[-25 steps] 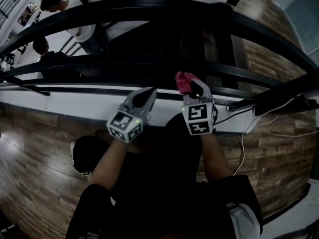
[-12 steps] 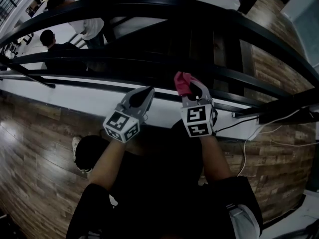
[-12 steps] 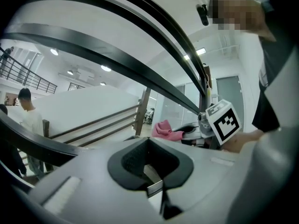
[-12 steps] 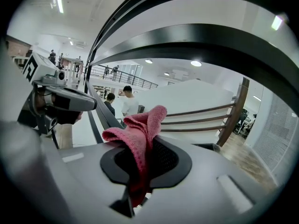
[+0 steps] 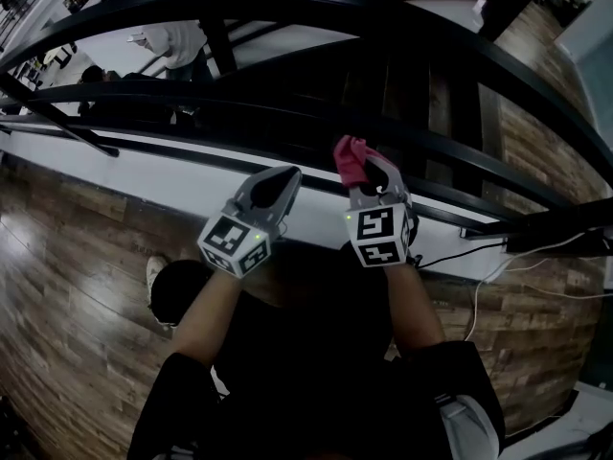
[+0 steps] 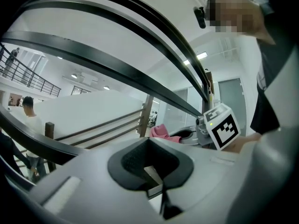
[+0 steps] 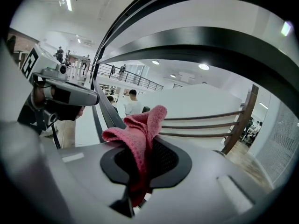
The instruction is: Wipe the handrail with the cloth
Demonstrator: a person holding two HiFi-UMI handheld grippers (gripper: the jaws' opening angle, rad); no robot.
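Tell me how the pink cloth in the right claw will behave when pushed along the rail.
Probably floppy: the cloth slumps in soft folds out of the right claw. Likely light, since its knit looks thin. It may bunch rather than slide on the handrail.

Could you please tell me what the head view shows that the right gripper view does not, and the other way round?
Only the head view shows the white cable and the person's forearms. Only the right gripper view shows ceiling lights and brown wooden rails against a white wall. Both show the pink cloth pinched in the right hand-held gripper, the left hand-held gripper and the black handrail.
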